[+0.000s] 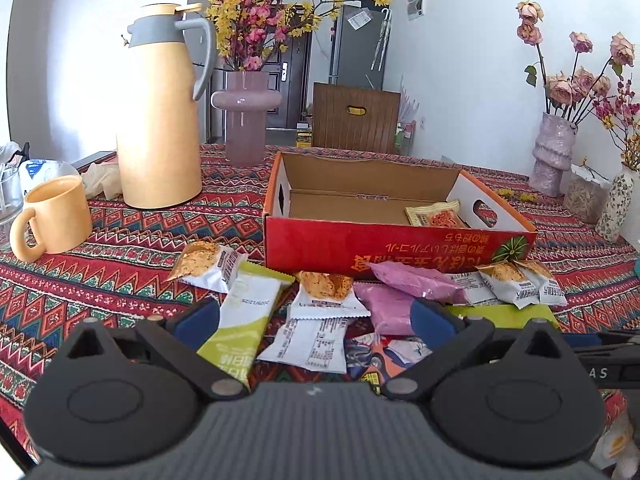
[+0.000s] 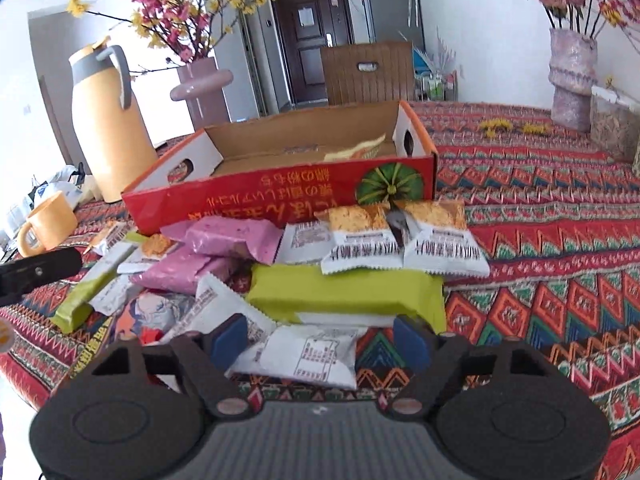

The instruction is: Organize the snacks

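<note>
A pile of snack packets lies in front of the red cardboard box (image 1: 400,248), which holds one yellow packet (image 1: 438,214). My left gripper (image 1: 316,320) is open wide over the pile, with a white packet (image 1: 306,344) and a green bar (image 1: 244,320) between its fingers, neither pad pressing on them. My right gripper (image 2: 320,340) is open too. A white packet (image 2: 304,356) lies between its blue pads (image 2: 230,340), with a gap on the right side. Beyond it are a green bar (image 2: 344,292), pink packets (image 2: 232,240) and two orange-and-white packets (image 2: 400,236) against the red box (image 2: 280,196).
A yellow jug (image 1: 160,120), a yellow mug (image 1: 56,216) and a pink vase (image 1: 244,120) stand at the back left on the patterned tablecloth (image 1: 120,264). More vases (image 1: 554,152) stand at the back right. A brown chair back (image 1: 356,116) rises behind the table.
</note>
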A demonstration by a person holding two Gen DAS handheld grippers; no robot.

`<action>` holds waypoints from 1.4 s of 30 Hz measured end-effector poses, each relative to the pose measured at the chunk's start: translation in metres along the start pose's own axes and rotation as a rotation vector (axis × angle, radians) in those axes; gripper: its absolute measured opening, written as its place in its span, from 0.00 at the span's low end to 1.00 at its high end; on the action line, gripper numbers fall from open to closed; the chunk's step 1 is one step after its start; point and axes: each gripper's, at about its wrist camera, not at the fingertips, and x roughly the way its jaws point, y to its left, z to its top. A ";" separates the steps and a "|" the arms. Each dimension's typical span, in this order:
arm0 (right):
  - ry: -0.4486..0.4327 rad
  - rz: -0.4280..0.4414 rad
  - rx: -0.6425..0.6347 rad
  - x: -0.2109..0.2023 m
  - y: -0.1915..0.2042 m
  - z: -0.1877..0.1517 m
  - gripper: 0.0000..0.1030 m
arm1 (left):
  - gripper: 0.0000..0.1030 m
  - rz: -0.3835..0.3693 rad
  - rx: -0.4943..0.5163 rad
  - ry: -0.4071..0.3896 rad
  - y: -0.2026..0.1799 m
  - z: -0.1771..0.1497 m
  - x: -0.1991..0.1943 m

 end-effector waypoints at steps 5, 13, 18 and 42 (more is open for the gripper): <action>0.011 -0.004 0.002 0.002 -0.003 -0.008 0.61 | 1.00 -0.005 0.002 0.007 -0.002 -0.001 0.000; -0.024 -0.071 -0.184 0.001 0.018 -0.021 0.44 | 1.00 -0.006 0.015 0.035 -0.008 -0.004 0.001; -0.032 -0.057 -0.199 -0.005 0.018 -0.024 0.38 | 1.00 -0.007 0.020 0.052 -0.011 -0.004 0.000; -0.170 0.006 -0.075 -0.052 -0.018 -0.034 0.38 | 1.00 0.045 0.089 0.365 -0.067 -0.013 0.041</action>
